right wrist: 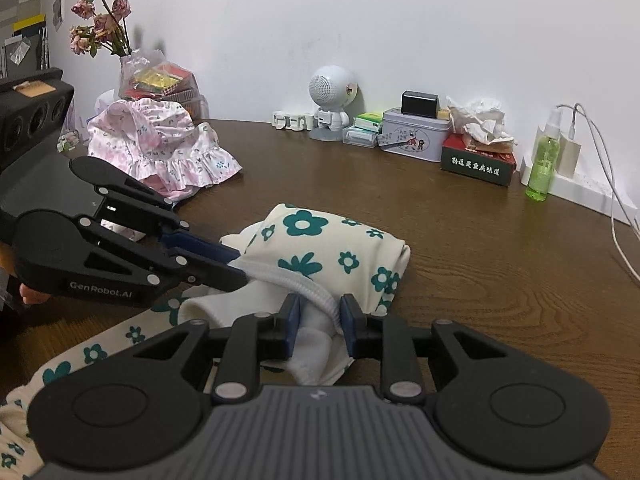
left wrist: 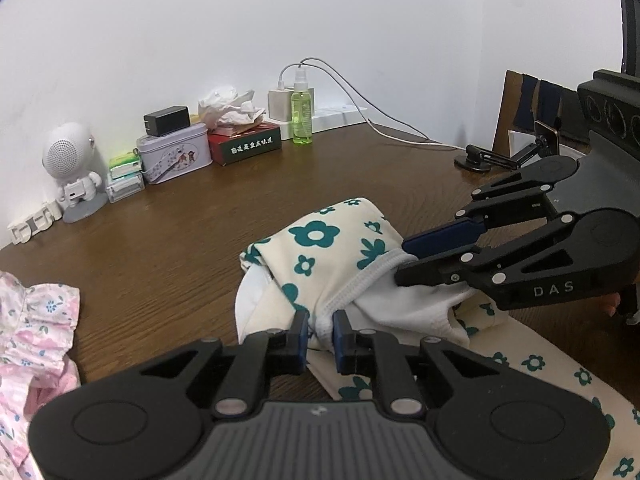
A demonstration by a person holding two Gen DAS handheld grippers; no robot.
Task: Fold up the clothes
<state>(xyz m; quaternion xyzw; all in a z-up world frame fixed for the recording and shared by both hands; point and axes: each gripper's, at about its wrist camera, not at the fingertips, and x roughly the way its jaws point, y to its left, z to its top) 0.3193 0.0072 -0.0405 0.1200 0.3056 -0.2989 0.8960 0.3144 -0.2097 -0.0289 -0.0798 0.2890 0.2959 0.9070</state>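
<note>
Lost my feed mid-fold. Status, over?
Left gripper and right gripper both pinching the floral garment, bunched on table. Nothing in the way.

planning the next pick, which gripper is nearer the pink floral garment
Left. The left gripper works on the green-flowered garment with the pink floral garment just off its outer side; the right gripper sits on the far side.

Each black gripper (left wrist: 320,334) has blue pads, silver rivets, and a ribbed grey body

Green spray bottle (left wrist: 302,114); astronaut speaker (left wrist: 72,168); tin box (right wrist: 414,140); dried flowers (right wrist: 98,14).
</note>
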